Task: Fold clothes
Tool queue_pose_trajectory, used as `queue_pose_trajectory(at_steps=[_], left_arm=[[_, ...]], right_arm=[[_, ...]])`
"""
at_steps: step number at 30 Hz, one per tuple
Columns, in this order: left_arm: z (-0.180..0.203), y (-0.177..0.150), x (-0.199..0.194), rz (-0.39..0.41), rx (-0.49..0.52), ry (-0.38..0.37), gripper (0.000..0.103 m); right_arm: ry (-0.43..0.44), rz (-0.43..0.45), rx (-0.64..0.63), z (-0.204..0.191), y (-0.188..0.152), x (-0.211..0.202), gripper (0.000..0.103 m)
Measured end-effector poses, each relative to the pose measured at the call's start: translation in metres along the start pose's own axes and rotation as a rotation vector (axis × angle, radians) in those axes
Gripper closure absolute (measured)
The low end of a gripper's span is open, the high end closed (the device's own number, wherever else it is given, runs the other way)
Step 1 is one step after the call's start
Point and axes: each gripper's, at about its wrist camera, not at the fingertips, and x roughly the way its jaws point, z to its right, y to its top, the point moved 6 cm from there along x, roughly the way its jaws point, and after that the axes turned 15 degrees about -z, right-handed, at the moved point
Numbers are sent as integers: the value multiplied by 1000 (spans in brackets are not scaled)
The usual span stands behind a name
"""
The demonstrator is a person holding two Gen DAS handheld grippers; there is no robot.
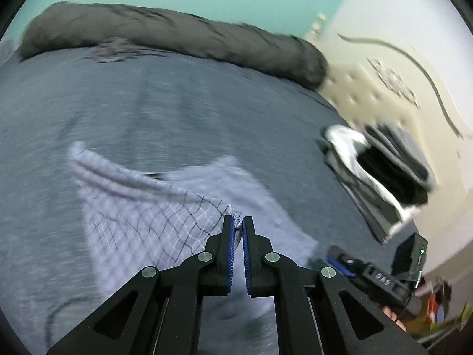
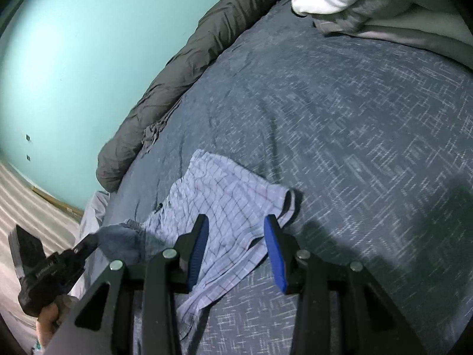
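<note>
Checked cloth: pale lilac shorts lie on the bed, near its front edge, one corner lifted off the cover.
Left gripper: fingers clenched on a bunched corner of the checked cloth, which stretches away from them to the left.
Right gripper: fingers spread and released, blue pads either side of the cloth's near part, pressing on nothing.
Bed: blue-grey cover with pale hatch marks, flat and bare over most of its middle and right.
Near edge: in the right wrist view the cover drops off at lower left, just beside the left gripper and the hand holding it.
Far edge: a long grey rolled duvet runs along the bed's back side against the teal wall.
Clothes pile: white, black and grey pieces stacked at the bed's right edge, well apart from the checked cloth.
Only in left view: beige floor with a dark cable beyond the pile; heavy blur throughout.
Only in right view: striped floor and a wooden skirting at the wall's foot.
</note>
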Motion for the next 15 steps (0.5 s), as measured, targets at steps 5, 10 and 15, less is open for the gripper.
queue_pose_trajectory(at_steps=[5,10,15], left_arm=[[55,4,69,-125,78,-22,97],[69,-8,119,-231,90,-23,97],[55,-10,116,-257,77,-3,68]], right_arm=[[12,15,32,15,9,-10,64],[13,-6,56,31,13,-14,64],[31,-24,69,33,16,-8,64]])
